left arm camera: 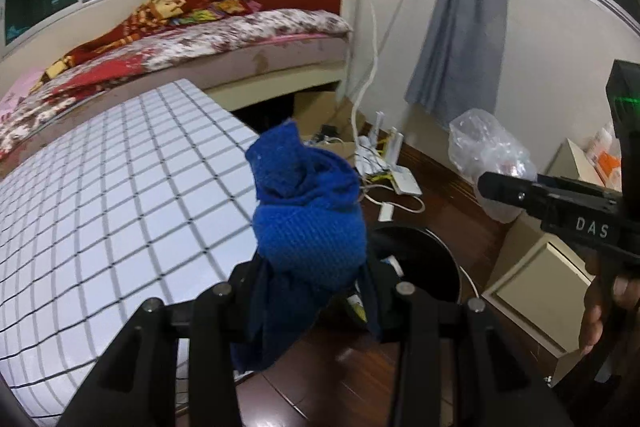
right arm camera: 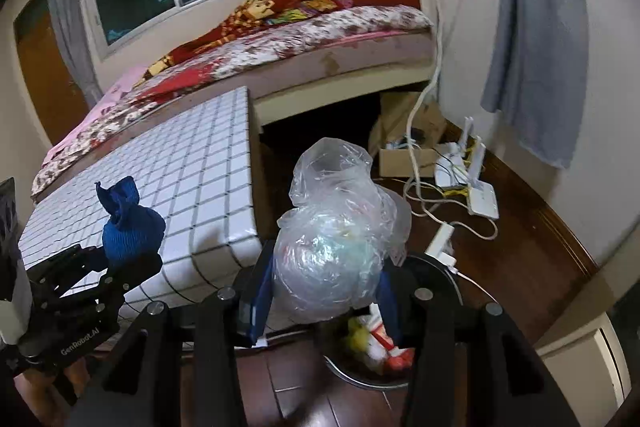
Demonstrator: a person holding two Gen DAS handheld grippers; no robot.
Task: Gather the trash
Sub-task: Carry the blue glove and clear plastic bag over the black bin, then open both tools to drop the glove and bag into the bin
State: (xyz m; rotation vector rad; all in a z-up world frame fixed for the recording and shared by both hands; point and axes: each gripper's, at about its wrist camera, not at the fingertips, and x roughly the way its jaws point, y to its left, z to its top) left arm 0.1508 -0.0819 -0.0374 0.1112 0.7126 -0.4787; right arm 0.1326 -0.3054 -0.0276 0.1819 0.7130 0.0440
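Left gripper (left arm camera: 310, 267) fingers pinched a bundled blue cloth (left arm camera: 308, 211), held up just beside the checkered table (left arm camera: 100, 187) edge. Right gripper (right arm camera: 326, 291) fingers pinched a crumpled clear plastic bag (right arm camera: 332, 247), also beside the table, above the black trash bin (right arm camera: 448, 279) on the floor.

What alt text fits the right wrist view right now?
The right gripper holds a crumpled clear plastic bag above a black trash bin on the wooden floor; at left, the left gripper holds a balled blue cloth over a white grid-patterned table.
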